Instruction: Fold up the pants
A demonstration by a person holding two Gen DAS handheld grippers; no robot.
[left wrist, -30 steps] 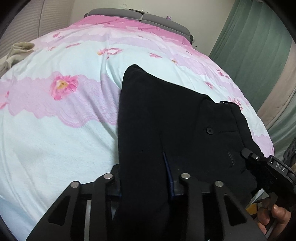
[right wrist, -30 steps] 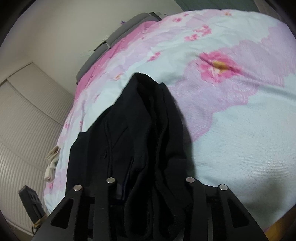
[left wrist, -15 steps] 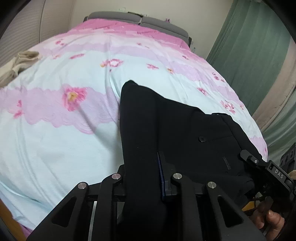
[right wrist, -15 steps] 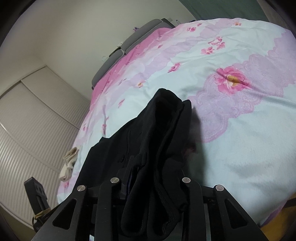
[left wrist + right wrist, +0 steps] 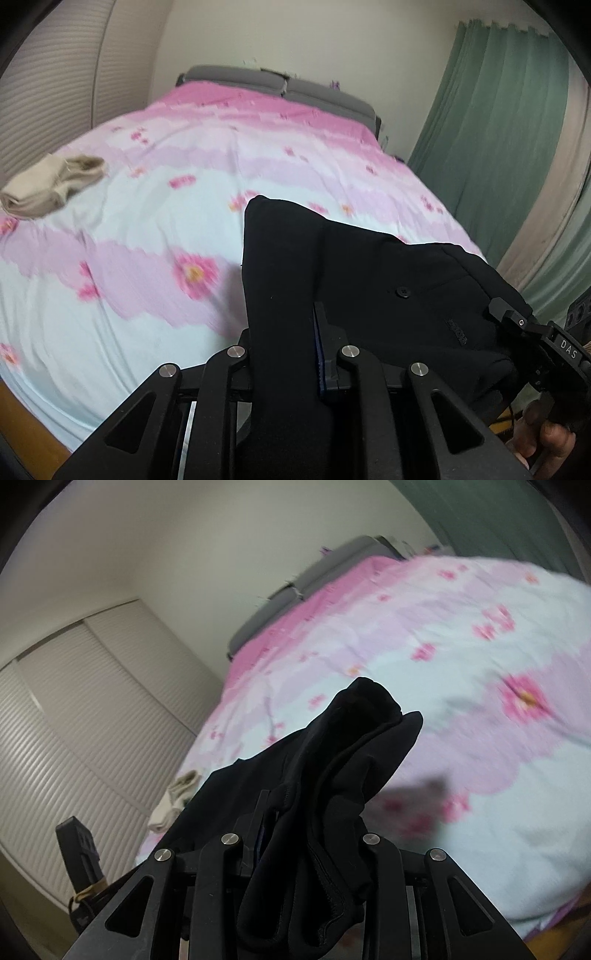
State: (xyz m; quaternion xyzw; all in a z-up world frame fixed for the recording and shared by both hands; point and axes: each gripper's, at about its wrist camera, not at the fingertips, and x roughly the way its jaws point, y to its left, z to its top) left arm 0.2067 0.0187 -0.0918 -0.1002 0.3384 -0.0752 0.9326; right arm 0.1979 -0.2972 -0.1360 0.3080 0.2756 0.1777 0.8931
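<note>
Left wrist view gives me the black pants [image 5: 369, 295] lifted just over the flowered bedspread [image 5: 147, 332], with a button [image 5: 403, 292] and a small label facing up. My left gripper [image 5: 284, 354] is clamped on one bunched edge of the cloth. My right gripper [image 5: 303, 842] is clenched on another thick bundle of the same pants [image 5: 332, 760]. Near the bed's far left edge lies a beige folded garment [image 5: 48, 186]; green curtains [image 5: 498, 147] hang to the right.
</note>
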